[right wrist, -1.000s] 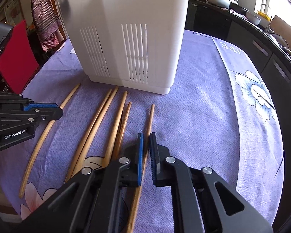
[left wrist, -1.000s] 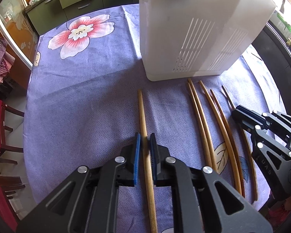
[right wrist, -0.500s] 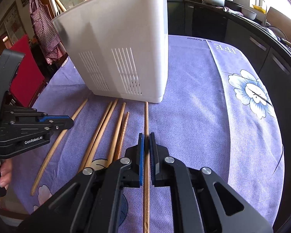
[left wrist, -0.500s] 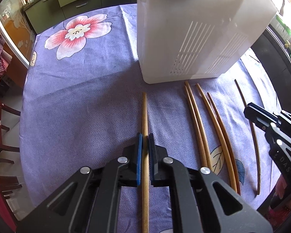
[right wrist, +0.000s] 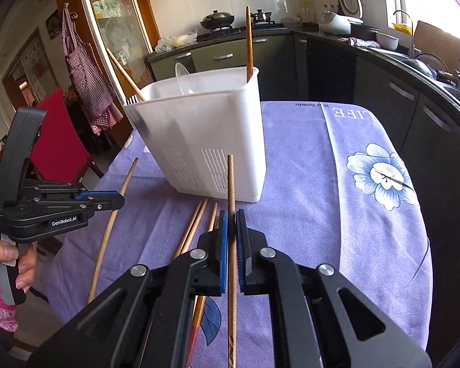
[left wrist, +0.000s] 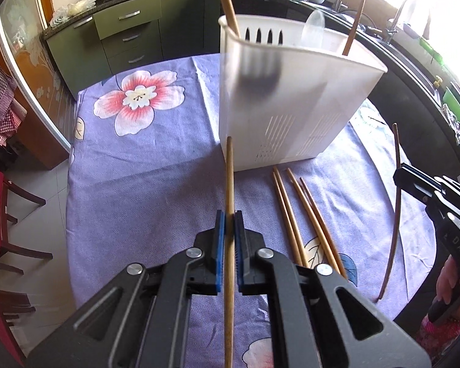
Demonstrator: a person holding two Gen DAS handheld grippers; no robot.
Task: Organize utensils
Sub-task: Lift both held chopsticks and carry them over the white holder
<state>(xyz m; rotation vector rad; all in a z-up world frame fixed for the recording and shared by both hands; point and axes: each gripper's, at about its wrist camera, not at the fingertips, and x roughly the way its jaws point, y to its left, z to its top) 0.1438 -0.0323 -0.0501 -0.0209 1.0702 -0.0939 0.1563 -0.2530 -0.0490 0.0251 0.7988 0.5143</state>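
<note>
Left gripper clamped on a light wooden chopstick, lifted clear of the purple floral tablecloth. Right gripper likewise pinching a darker chopstick — also raised. Four loose chopsticks lying on the cloth between the two, just before the white utensil caddy — two sticks and a clear spoon already standing inside.

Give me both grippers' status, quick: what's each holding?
Left gripper: shut on a light wooden chopstick.
Right gripper: shut on a darker chopstick.
</note>
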